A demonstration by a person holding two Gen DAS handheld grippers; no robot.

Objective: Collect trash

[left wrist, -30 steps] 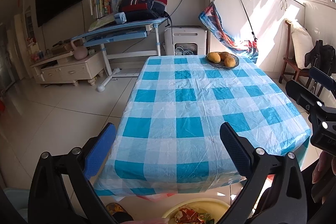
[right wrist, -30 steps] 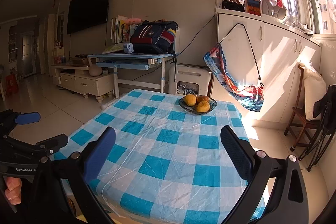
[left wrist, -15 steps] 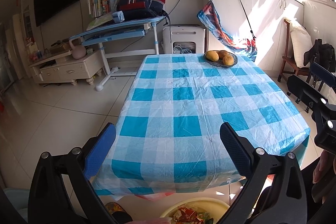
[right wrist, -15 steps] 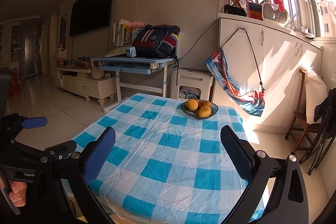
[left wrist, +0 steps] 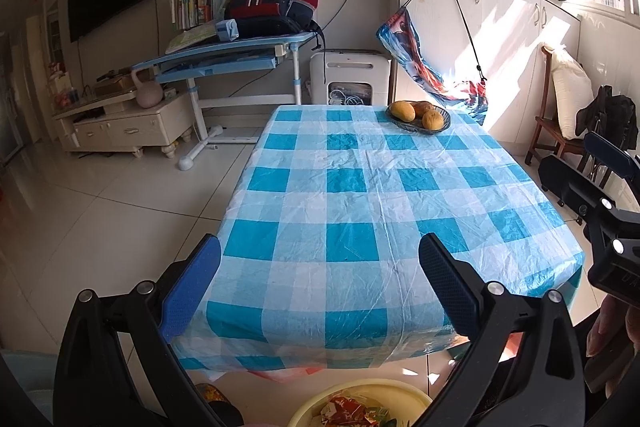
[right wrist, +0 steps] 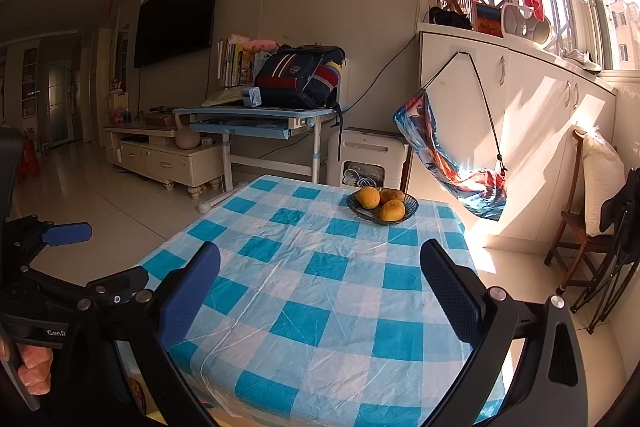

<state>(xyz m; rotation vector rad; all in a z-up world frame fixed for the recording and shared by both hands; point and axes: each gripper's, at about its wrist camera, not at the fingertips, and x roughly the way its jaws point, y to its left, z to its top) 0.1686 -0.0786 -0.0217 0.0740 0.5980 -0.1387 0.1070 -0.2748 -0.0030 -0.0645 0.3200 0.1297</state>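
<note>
Pulling back from the checked surface (left wrist: 340, 195), both tongs, left (left wrist: 320, 283) and right (right wrist: 320, 283), stay spread and empty; wrappers sit in the yellow bin (left wrist: 356, 403), so collecting looks finished.

Right gripper (right wrist: 320, 283), jaws spread wide, above a blue-checked tablecloth (right wrist: 328, 291). A fruit bowl (right wrist: 382, 206) stands at the far end. Left gripper (right wrist: 76, 255) at lower left.

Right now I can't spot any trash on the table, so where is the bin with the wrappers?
In the left wrist view, the yellow bin sits on the floor at the bottom edge, below the table's near end, wrappers inside.
</note>
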